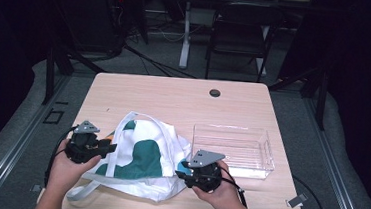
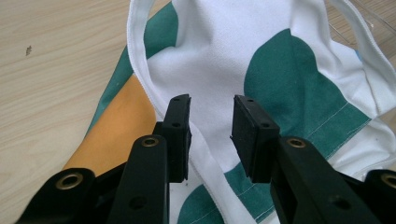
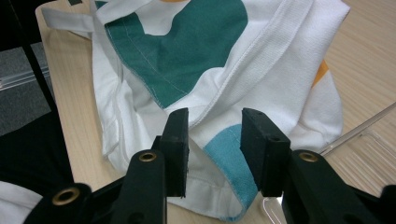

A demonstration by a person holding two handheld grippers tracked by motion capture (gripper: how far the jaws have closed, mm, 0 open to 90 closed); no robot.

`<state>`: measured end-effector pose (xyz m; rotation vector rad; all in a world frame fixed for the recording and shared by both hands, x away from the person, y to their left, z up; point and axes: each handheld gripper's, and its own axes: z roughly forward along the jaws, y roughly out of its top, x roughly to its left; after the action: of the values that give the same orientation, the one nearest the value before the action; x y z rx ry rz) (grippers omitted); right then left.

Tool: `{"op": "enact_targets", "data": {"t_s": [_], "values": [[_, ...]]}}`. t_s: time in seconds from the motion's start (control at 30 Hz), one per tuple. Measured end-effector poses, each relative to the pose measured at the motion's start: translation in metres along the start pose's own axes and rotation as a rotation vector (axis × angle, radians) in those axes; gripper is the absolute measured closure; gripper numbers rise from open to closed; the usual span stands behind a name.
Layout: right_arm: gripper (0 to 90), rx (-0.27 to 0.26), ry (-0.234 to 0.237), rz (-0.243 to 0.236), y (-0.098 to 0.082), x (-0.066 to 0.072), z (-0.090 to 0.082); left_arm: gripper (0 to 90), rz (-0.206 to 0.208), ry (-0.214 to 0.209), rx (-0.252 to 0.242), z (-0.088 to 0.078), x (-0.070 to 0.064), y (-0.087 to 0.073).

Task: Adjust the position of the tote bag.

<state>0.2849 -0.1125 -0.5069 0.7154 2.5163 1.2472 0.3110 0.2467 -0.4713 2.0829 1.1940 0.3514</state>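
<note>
Progress: early, by the look of things. White cloth tote bag with green, orange and blue patches [image 1: 141, 158] lying crumpled and flat on the pale wooden table [image 1: 174, 96], near the front edge, between the two hands; clear rectangular plastic bin [image 1: 232, 149] just beside it to the right, nothing visible inside. Judged from that: bag probably bound for folding or for the bin, neither begun.

Left gripper [image 2: 211, 126] at the bag's left edge, jaws apart, white fabric and a white strap [image 2: 154, 91] lying beneath the gap, pads not pressing on anything. Right gripper [image 3: 215, 144] at the bag's right front corner, jaws likewise apart, hovering over a white seam and the blue patch [image 3: 231, 161], no cloth pinched. Both grasps yet to be made, then lifting or folding, then placing.

Hard to make out: whether either lower jaw tip brushes the cloth, hidden by the jaws themselves. Bag's underside and any contents concealed by the folds. Second strap [image 1: 84, 189] trailing to the table's front left corner, its end blurred. Bin's near wall faint, hard to separate from the tabletop. Room behind dark, chair and desk legs barely distinguishable.
</note>
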Motion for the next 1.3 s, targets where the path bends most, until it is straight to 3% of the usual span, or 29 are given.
{"op": "enact_targets", "data": {"t_s": [0.4,0.67,1.3], "values": [[64.4,-0.028,-0.001,0.028,0.004,-0.004,0.004,66.8,-0.019,0.006,0.041,0.005,-0.001,-0.009],[64.2,-0.032,0.01,0.024,0.006,-0.004,0.007,67.0,-0.019,0.01,0.068,0.008,-0.002,-0.013],[61.9,-0.033,0.027,0.024,0.008,-0.003,0.011,67.1,-0.063,0.004,0.115,0.018,0.001,-0.021]]}}
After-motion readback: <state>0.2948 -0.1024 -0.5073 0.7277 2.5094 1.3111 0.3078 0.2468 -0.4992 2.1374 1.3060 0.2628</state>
